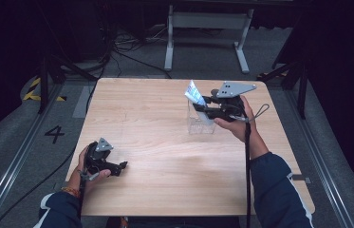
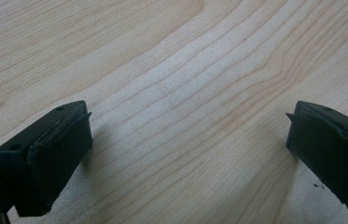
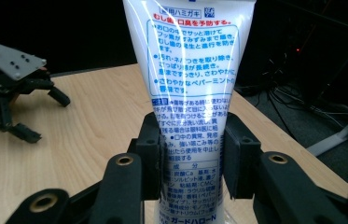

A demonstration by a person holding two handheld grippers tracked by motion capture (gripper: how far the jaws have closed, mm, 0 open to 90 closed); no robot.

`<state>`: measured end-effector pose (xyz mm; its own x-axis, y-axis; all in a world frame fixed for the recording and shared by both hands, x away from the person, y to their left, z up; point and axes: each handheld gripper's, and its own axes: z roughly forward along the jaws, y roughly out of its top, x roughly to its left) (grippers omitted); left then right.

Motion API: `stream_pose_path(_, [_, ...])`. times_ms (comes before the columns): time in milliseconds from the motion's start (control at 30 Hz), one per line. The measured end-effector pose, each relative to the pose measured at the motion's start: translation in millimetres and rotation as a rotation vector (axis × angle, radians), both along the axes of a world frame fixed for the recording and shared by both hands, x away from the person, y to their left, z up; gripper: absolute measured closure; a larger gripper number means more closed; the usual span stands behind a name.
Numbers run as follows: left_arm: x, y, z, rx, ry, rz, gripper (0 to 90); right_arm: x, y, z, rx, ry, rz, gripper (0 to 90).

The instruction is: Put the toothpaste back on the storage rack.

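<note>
A white toothpaste tube (image 3: 190, 93) with blue and red print stands upright between the jaws of my right gripper (image 3: 191, 158), which is shut on its lower half. From above, the tube (image 1: 194, 92) pokes out of a clear plastic box (image 1: 200, 123) on the right part of the wooden table (image 1: 165, 156), with my right gripper (image 1: 202, 107) at the box's top. My left gripper (image 1: 121, 167) rests near the front left edge, held in a hand. Its fingers (image 2: 45, 158) are wide apart over bare wood, so my left gripper (image 2: 188, 154) is open and holds nothing.
Behind the table is a white metal stand (image 1: 208, 33) with cables on the grey floor. A rail with a "4" mark (image 1: 54, 133) runs along the left. In the right gripper view the left gripper (image 3: 8, 88) lies across the table.
</note>
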<state>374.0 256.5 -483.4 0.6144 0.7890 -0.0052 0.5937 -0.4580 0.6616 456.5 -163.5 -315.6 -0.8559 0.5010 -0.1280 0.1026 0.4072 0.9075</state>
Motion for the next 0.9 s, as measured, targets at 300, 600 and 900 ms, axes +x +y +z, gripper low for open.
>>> stream_pose_path(300, [0.0,0.2,0.4,0.001,0.005,-0.002,0.6,20.8,0.6,-3.7,0.013,0.0,-0.043,64.8])
stream_pose_path(600, [-0.1,0.1,0.4,0.001,0.004,-0.001,0.6,36.7,-4.1,-13.9,0.029,0.004,-0.098,64.6])
stream_pose_path(900, [0.0,0.0,0.1,0.0,0.001,0.0,0.6,48.5,-14.6,-29.2,0.054,0.024,-0.141,64.3])
